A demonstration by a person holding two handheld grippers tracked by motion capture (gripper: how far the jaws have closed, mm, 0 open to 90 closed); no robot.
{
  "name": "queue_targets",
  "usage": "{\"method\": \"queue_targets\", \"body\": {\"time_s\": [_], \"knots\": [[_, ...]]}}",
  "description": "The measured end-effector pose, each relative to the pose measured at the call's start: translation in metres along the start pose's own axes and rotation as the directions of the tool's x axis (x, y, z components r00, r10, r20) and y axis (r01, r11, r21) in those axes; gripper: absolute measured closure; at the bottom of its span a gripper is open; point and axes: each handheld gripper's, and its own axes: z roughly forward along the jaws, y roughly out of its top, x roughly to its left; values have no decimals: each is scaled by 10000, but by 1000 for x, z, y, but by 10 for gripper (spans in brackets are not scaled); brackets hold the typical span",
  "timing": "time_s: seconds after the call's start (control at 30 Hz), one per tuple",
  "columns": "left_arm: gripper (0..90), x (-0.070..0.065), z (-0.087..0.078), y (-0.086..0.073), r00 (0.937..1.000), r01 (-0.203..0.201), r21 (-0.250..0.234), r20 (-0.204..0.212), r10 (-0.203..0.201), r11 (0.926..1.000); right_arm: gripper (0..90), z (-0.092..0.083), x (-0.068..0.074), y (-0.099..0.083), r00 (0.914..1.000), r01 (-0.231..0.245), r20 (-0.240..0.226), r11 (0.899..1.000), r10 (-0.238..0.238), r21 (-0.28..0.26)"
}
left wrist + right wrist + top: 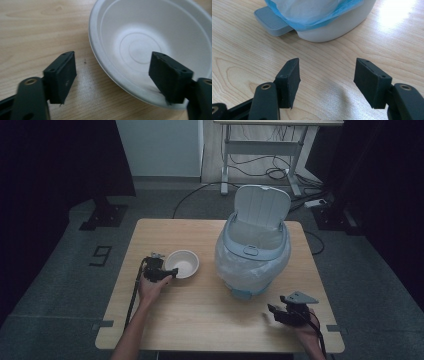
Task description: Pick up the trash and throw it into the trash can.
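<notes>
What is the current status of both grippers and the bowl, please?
Left gripper open, straddling white bowl rim. Right gripper open, empty, short of pedal bin, lid up. Nothing in the way.

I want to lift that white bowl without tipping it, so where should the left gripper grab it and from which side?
Probably the near rim of the white bowl, approached from the person's side, where the left gripper is. The bowl sits upright and looks empty, its thin flared lip suits one jaw inside and one outside. The jaws already stand open astride that edge.
</notes>
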Motion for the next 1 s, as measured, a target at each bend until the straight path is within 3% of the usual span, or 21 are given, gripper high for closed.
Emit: {"method": "queue_targets", "body": {"time_s": [0.13, 0.43, 0.63, 1.0], "knots": [[379, 0, 2, -3, 9996, 74, 28, 283, -75, 10000, 370, 1, 1, 0, 10000, 48, -8, 10000, -48, 15], [705, -3, 1, -4, 9955, -161, -234, 931, 182, 9996, 371, 0, 0, -1, 10000, 35, 50, 10000, -35, 9], [789, -5, -11, -1, 9929, -292, -828, 1126, 385, 9961, 371, 0, 0, 0, 10000, 31, 47, 10000, -31, 5], [828, -3, -37, 2, 9904, -384, -1594, 1253, 588, 9865, 370, -2, -2, -1, 10000, -44, 86, 10000, 44, -27]]}}
